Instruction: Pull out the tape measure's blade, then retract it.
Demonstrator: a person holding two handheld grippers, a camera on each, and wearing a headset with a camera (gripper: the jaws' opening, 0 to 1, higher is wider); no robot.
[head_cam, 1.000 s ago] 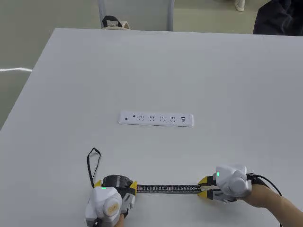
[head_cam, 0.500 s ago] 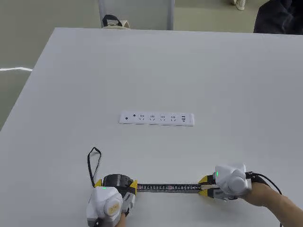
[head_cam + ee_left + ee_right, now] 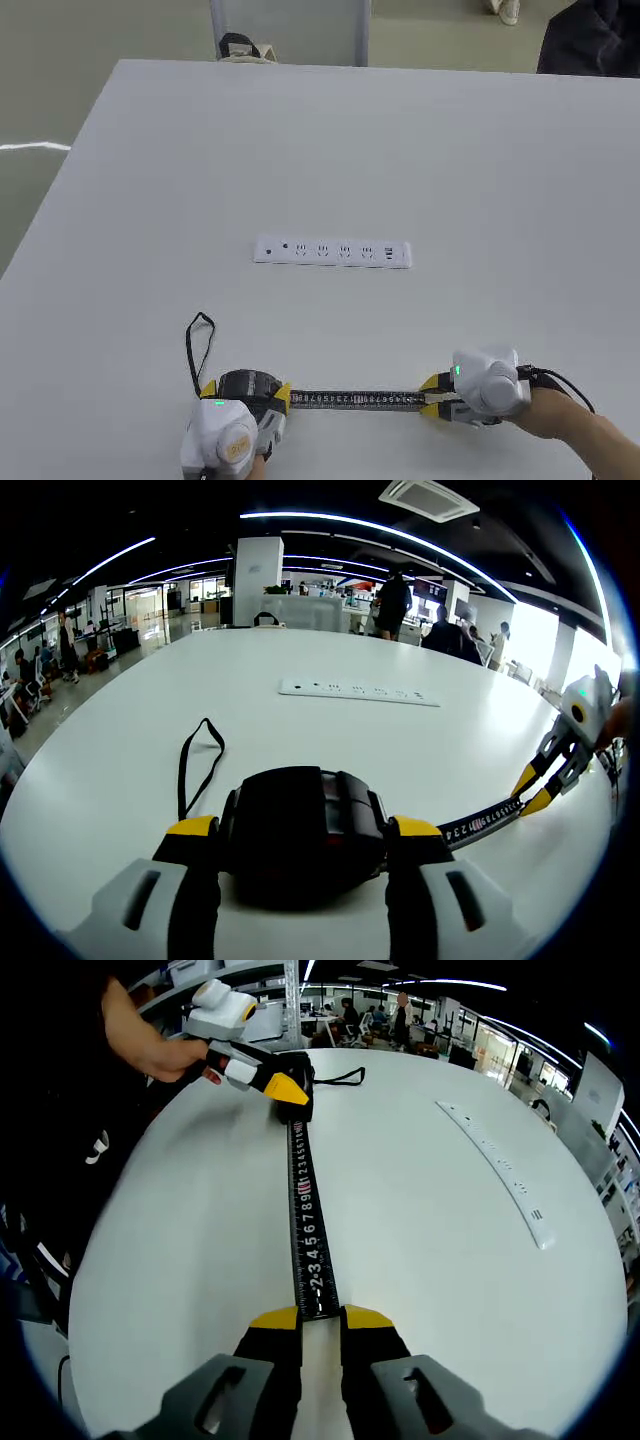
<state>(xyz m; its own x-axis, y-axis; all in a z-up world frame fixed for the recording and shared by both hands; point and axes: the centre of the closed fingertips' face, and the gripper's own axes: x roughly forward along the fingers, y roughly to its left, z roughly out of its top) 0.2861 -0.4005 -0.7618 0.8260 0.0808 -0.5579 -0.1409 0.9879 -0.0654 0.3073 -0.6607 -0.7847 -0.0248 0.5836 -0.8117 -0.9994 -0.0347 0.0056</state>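
Observation:
A black tape measure case [image 3: 248,386] [image 3: 300,830] sits near the table's front edge, and my left gripper [image 3: 245,400] [image 3: 300,835] is shut on it. Its black wrist strap [image 3: 194,345] [image 3: 190,765] lies looped on the table to the left. The dark blade [image 3: 355,399] [image 3: 305,1225] with white numbers runs flat to the right. My right gripper [image 3: 432,397] [image 3: 320,1318] is shut on the blade's end. In the right gripper view the case [image 3: 300,1070] lies far off, held by the left gripper [image 3: 270,1075].
A white power strip [image 3: 332,252] [image 3: 358,691] [image 3: 495,1170] lies mid-table beyond the tape. The white table [image 3: 350,140] stretches wide behind it. A chair [image 3: 285,30] stands at the far edge. People stand in the background of the left gripper view.

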